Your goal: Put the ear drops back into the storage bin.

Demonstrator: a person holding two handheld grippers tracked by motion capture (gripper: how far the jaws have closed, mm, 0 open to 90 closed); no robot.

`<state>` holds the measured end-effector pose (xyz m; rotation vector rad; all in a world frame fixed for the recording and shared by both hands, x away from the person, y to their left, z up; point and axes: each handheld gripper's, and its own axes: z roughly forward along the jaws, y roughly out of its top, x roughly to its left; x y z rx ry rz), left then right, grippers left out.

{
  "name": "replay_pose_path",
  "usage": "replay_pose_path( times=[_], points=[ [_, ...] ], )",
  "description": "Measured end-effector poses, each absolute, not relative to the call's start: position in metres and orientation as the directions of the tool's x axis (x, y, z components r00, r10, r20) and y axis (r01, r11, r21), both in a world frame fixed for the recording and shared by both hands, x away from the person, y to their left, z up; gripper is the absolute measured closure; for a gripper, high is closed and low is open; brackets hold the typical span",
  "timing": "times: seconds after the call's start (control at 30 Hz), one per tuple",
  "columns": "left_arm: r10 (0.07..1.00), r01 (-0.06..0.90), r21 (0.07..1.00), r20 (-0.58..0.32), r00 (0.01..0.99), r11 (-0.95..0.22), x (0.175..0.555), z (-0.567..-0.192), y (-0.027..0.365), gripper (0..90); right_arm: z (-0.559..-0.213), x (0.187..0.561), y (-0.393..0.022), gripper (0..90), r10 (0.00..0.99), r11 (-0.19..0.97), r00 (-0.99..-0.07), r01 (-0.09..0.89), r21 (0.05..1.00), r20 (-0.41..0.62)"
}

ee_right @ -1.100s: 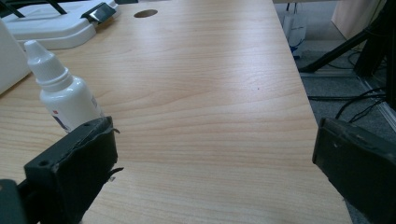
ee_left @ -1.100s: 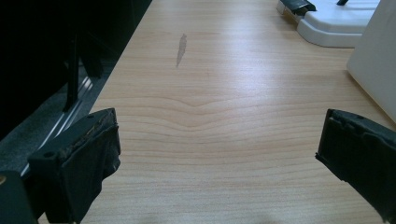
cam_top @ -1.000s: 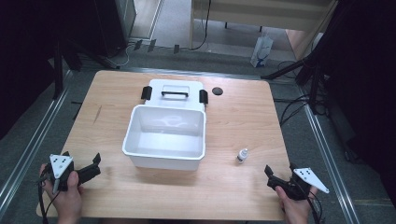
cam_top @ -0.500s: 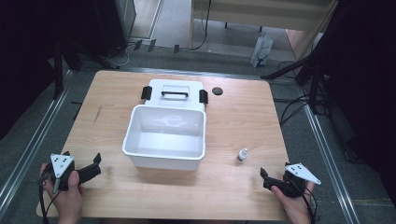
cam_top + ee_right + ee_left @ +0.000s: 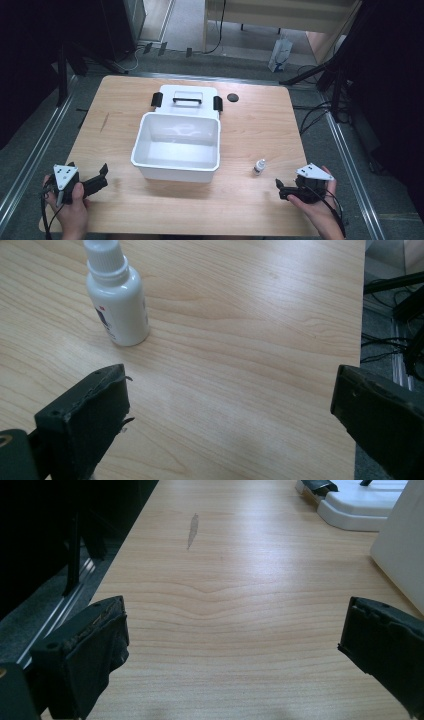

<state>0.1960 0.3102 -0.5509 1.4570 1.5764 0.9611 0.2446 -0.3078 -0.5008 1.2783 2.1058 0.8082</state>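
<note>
With its jaws apart, the right gripper (image 5: 281, 189) should swing toward eleven o'clock and square up around the upright dropper bottle (image 5: 259, 166) before closing

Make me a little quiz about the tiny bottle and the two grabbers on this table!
1. True or false: the small white bottle stands upright on the table.
2. Which is nearer the bottle: A) left gripper B) right gripper?
3. What lies just behind the open white box?

Key:
1. True.
2. B; its jaws stand apart, holding nothing.
3. Its lid, flat, with a black handle.
</note>
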Motion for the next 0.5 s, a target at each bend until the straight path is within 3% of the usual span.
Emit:
replay_pose_path(
  times=[0.5],
  points=[
    [0.998,0.424,0.904,-0.040,-0.046,0.056,0.197,-0.551,0.310,0.1,-0.470,0.262,-0.299,6.9,0.834,0.524,-0.502,0.590,0.614,-0.229]
  ],
)
